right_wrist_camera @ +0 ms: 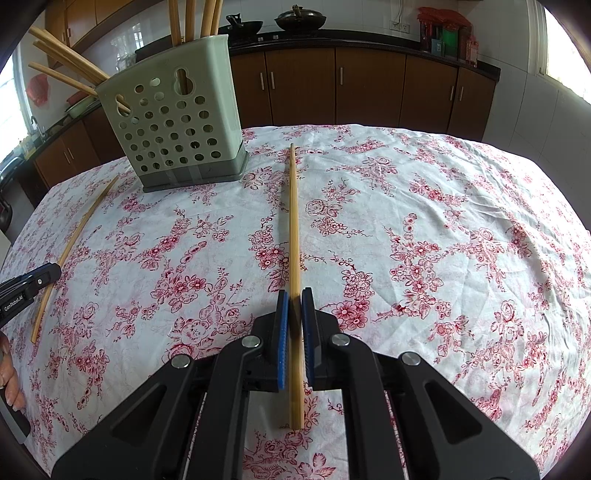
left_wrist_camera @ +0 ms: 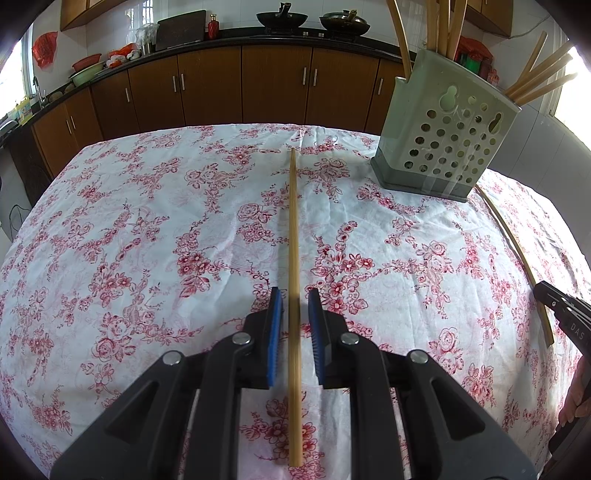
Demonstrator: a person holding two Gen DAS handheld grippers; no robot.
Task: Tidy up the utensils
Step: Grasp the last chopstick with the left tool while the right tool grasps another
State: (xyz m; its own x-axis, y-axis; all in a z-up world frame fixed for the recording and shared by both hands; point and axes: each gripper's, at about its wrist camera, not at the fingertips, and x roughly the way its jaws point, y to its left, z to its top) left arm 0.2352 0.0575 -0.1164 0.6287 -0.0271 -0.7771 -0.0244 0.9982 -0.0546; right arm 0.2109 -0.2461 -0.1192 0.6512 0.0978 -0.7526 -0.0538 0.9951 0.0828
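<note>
You see a white tablecloth with a red-pink floral print (left_wrist_camera: 147, 221) covering the table. Your slim bamboo chopsticks are pale tan: one (left_wrist_camera: 294, 295) lies between blue ribbed pads (left_wrist_camera: 275, 332) on the black plastic left gripper (left_wrist_camera: 295, 306), another (right_wrist_camera: 294, 240) between the same blue pads of the black right gripper (right_wrist_camera: 295, 310). The perforated plastic utensil holder (left_wrist_camera: 443, 125) is pale grey-green with a darker grey base. Behind it run brown wooden cabinets (left_wrist_camera: 273, 85).

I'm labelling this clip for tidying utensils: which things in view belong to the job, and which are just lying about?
Job: one bamboo chopstick straddled by the open left tool; another bamboo chopstick gripped by the right tool; pale green perforated plastic holder with chopsticks standing in it.
Lying about: black wok, red bottle, dark chopping board, all on the far counter; floral tablecloth.
</note>
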